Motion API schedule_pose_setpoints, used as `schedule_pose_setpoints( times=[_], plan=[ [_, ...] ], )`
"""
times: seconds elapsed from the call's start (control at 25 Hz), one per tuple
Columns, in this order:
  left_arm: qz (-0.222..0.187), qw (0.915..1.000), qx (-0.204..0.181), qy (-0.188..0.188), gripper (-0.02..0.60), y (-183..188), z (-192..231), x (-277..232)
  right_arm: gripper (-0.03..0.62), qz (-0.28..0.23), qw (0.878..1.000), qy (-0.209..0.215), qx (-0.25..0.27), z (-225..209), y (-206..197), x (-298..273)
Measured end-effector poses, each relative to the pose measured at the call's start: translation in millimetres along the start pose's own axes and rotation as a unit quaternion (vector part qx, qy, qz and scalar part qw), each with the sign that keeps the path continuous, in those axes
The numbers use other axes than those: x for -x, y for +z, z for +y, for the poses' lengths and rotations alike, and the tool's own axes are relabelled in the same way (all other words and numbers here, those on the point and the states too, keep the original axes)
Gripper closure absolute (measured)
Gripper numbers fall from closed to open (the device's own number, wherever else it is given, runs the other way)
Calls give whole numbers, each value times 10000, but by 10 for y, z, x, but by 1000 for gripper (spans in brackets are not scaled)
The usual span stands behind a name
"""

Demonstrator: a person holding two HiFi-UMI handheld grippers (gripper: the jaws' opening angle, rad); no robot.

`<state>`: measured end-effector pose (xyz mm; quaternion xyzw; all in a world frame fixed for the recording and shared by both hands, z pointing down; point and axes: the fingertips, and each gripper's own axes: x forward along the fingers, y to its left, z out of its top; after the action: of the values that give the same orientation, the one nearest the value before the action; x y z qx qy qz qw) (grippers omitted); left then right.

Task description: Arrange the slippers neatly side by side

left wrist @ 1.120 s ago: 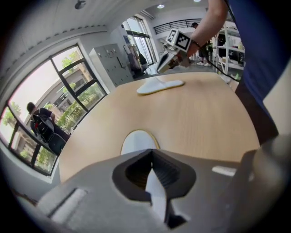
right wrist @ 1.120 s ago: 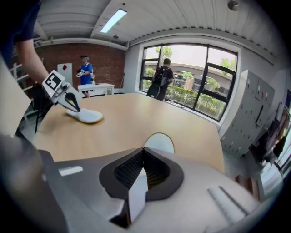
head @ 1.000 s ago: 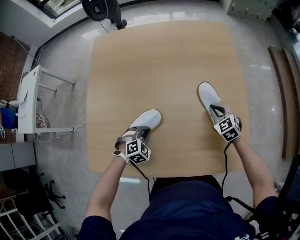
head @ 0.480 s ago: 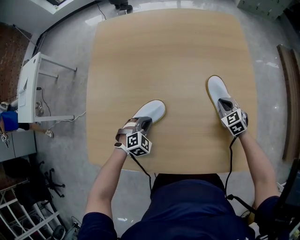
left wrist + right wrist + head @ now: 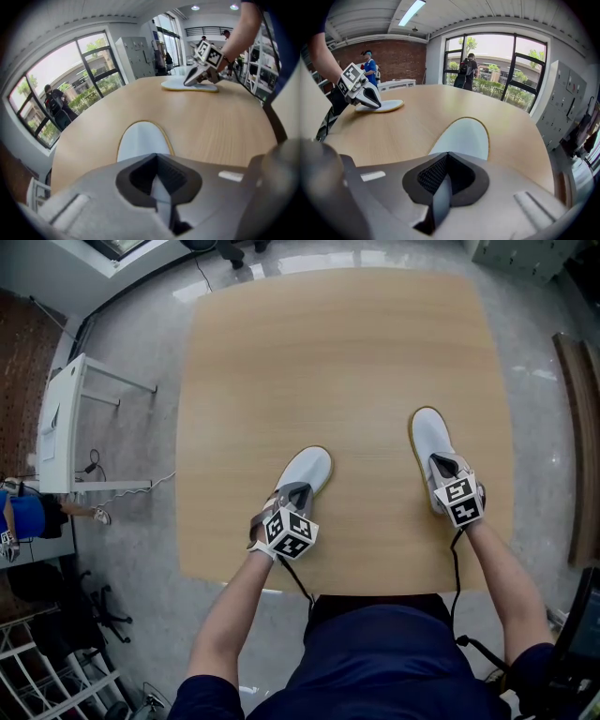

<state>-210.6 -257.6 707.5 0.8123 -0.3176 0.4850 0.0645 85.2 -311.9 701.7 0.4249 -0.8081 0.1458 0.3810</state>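
A square table with a light wood-grain top and rounded corners stood on a pale, glossy floor. Two slippers lay flat on it, well apart from each other. The left slipper, pale grey-white with a thin yellow edge, lay near the front edge with its toe angled toward the far right. The matching right slipper lay near the right edge, its toe pointing away and tilted slightly left.

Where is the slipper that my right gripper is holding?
Head view: the white, yellow-rimmed slipper lies near the wooden table's right edge, its heel in the right gripper, well apart from the other white slipper at centre-left.
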Motion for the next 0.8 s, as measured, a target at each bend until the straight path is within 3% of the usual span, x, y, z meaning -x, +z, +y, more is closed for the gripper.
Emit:
schedule_pose_setpoints(
  times=[0.12,0.36,0.8],
  plan=[
    [-23,9962,870,-47,577,83,7,-49,588,32,9999,-4,-157,88,4,3],
    [-118,9736,2278,-34,577,244,48,-95,589,95,9986,-90,-513,267,48,8],
    [-328,9322,3605,-34,577,503,-47,-131,588,123,9929,34,-1179,735,124,-43]
  ],
)
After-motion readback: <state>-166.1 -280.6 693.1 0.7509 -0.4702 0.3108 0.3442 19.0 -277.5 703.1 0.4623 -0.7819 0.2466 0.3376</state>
